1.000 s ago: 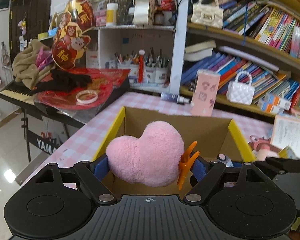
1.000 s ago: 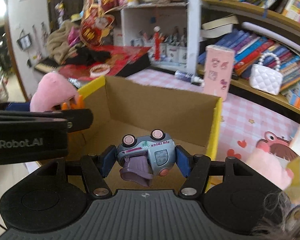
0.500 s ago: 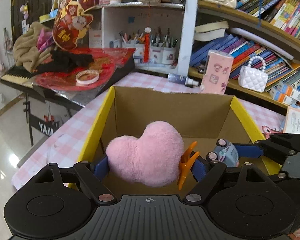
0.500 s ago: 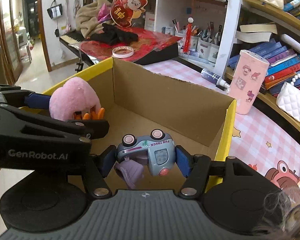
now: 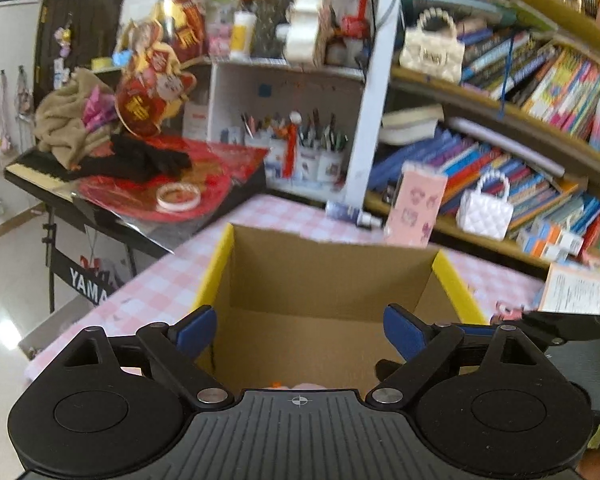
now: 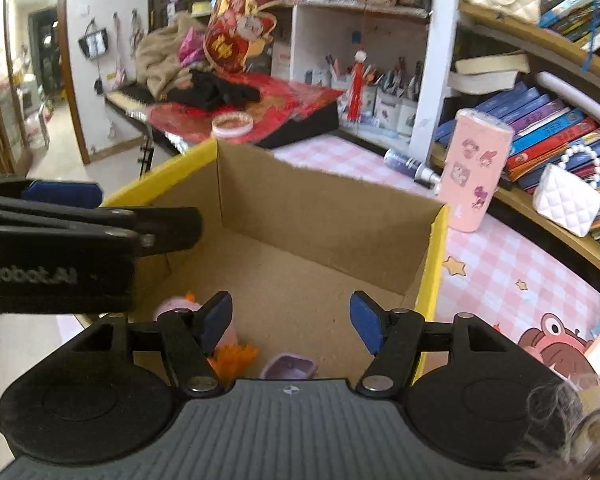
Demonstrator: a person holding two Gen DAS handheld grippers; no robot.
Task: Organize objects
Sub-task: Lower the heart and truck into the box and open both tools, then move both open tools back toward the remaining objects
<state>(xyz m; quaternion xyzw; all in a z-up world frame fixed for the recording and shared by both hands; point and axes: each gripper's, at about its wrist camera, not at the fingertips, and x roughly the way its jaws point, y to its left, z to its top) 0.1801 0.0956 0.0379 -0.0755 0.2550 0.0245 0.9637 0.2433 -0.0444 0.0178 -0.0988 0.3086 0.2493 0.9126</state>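
Two grippers: both poised above one cardboard box point(image 6: 332, 216) with yellow outer walls, which stands on a pink checked tablecloth point(image 6: 508, 264).
Left gripper point(image 5: 300, 330): level and pointing into the box from its near side; blue-padded fingers point(image 5: 194, 328) spread wide with nothing between them; in the right wrist view its black body crosses over the box's left wall.
Pink plush point(image 6: 172, 306): lying on the box floor at the near left corner, with an orange part point(image 6: 234, 356) beside it; mostly hidden behind the right gripper's left finger.
Purple toy piece point(image 6: 288, 366): on the box floor, just right of the orange part, only its top showing.
Right gripper point(image 6: 292, 322): over the near edge, aimed across the box interior; fingers parted, holding nothing.
Pink bottle point(image 6: 476, 172): upright on the tablecloth beyond the box's far right corner.
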